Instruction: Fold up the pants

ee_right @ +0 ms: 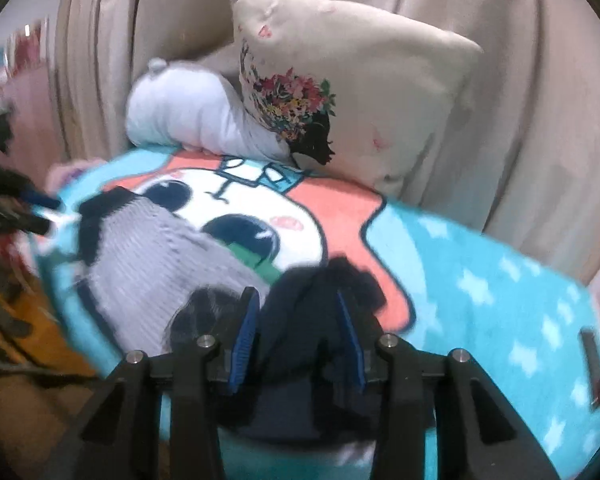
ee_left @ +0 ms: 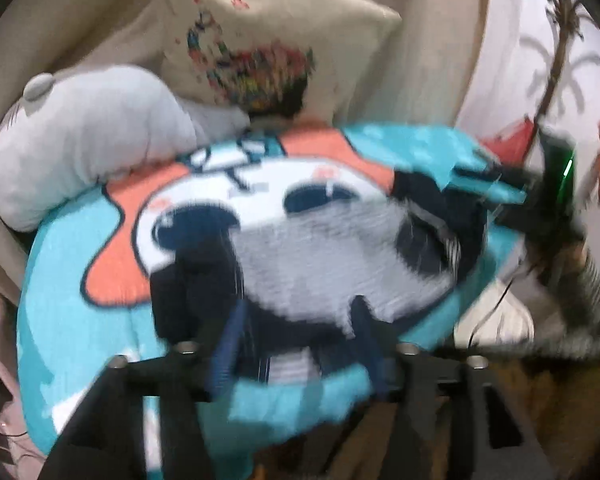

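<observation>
Beige curtain far; cartoon blanket bears unreadable lettering. Grey-and-navy pants lie on it. Right gripper part open, navy cloth between pads. Left gripper part open, holding nothing.

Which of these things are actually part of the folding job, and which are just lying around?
Part of the job: pants, grey with dark ends; left gripper; right gripper.

Just there: cartoon blanket underneath, flowered cushion, white plush pillow, beige curtain.
</observation>
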The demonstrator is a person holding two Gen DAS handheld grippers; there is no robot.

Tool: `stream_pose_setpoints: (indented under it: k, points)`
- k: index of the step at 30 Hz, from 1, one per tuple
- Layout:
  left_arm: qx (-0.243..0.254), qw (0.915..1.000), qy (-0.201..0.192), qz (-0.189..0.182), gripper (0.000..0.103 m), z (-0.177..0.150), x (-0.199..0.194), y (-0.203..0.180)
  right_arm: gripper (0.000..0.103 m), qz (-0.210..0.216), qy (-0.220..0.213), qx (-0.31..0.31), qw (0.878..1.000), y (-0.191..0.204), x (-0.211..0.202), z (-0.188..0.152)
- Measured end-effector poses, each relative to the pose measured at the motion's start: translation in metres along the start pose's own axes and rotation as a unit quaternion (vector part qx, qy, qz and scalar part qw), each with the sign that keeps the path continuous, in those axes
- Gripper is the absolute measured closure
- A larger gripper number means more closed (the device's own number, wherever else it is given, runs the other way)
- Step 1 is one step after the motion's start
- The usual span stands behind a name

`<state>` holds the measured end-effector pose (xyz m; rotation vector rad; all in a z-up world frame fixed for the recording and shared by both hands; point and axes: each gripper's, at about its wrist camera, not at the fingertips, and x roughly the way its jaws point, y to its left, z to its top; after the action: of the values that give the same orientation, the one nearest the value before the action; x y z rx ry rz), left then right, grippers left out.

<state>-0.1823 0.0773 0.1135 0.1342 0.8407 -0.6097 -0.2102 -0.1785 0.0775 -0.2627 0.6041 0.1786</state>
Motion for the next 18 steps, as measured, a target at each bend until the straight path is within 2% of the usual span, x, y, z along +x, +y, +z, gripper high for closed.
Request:
stream_pose_setpoints:
  k: [3,4,5,7,9,13,15,17,18]
  points:
    - [-0.025,0.9995,-0.016,-0.005,0.038,0.018,0.022,0.008,0.065,-0.075,0.016,-0.037,0.996,0.027,0.040,0.014]
    - [-0.029,0.9994,-0.012,0.014,0.038,0.020,0.035,0.011,0.065,-0.100,0.030,-0.042,0.994,0.031,0.055,0.016]
    - [-0.025,0.9990,-0.006,0.037,0.038,0.020,0.047,0.014,0.071,-0.111,0.043,-0.043,0.992,0.031,0.064,0.015]
    - [-0.016,0.9950,0.022,0.096,0.038,0.012,0.079,0.017,0.095,-0.102,0.075,-0.019,0.992,0.018,0.078,0.007]
    - [-0.018,0.9924,0.049,0.112,0.038,-0.002,0.102,0.020,0.096,-0.081,0.078,0.029,0.993,-0.005,0.070,-0.002]
    - [-0.004,0.9918,0.025,0.125,0.038,-0.014,0.100,0.011,0.096,-0.110,0.050,0.108,0.987,-0.054,0.021,-0.034]
    - [-0.009,0.9927,0.017,0.119,0.037,-0.016,0.098,0.012,0.096,-0.123,0.061,0.162,0.977,-0.081,0.004,-0.060]
    - [-0.008,0.9929,0.012,0.118,0.036,-0.017,0.097,0.011,0.096,-0.084,0.063,0.239,0.965,-0.108,-0.007,-0.091]
    - [-0.004,0.9928,0.008,0.120,0.036,-0.019,0.097,0.010,0.096,-0.085,0.064,0.263,0.959,-0.116,-0.010,-0.102]
